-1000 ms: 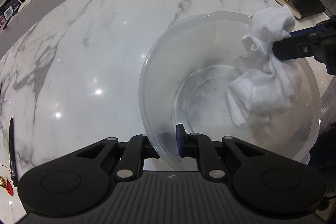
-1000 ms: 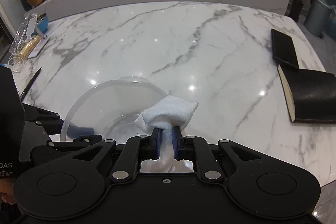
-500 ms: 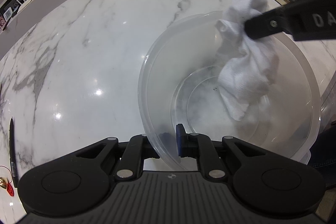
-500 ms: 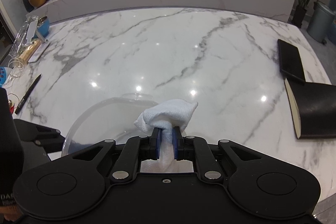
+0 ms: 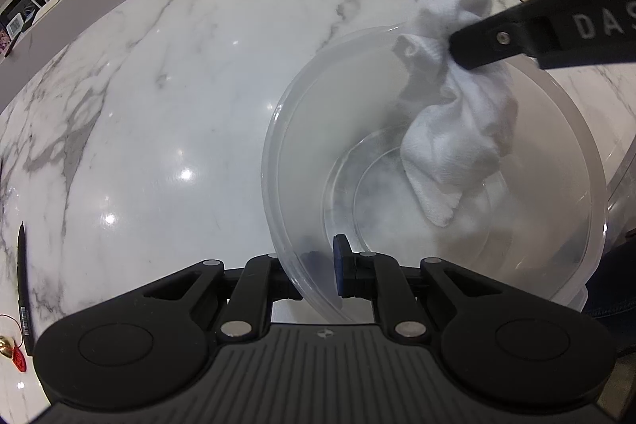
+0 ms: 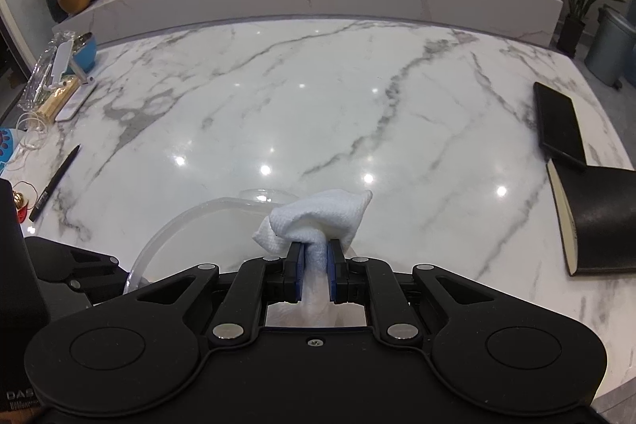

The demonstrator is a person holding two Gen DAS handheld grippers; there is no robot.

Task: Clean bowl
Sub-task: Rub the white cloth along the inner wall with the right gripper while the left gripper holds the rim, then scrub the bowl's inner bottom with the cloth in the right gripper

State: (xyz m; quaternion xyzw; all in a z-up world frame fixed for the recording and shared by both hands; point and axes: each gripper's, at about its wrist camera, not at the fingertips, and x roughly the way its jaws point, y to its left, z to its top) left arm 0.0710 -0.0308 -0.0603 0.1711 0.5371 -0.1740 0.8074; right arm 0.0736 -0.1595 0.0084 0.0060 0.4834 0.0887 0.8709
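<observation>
- The clear plastic bowl (image 5: 433, 161) is standing upright on the white marble table (image 5: 190, 74), near the table's front edge.
- I am gripping the bowl's near rim with the left gripper (image 5: 324, 265): one finger is sitting inside the wall, the other outside, closed narrow on it.
- I am pinching a bunched white cloth (image 5: 457, 130) in the right gripper (image 6: 316, 273), jaws clamped on its neck; the cloth's tail is hanging inside the bowl, and whether it is touching the inner wall I cannot tell.
- I am judging the wiping to be in hand. The base is showing a hazy film, which could be residue or the marble seen through; how much of the interior is clean I cannot tell.
- A black pen (image 5: 23, 285) and black notebooks (image 6: 588, 201) are lying well apart from the bowl.
</observation>
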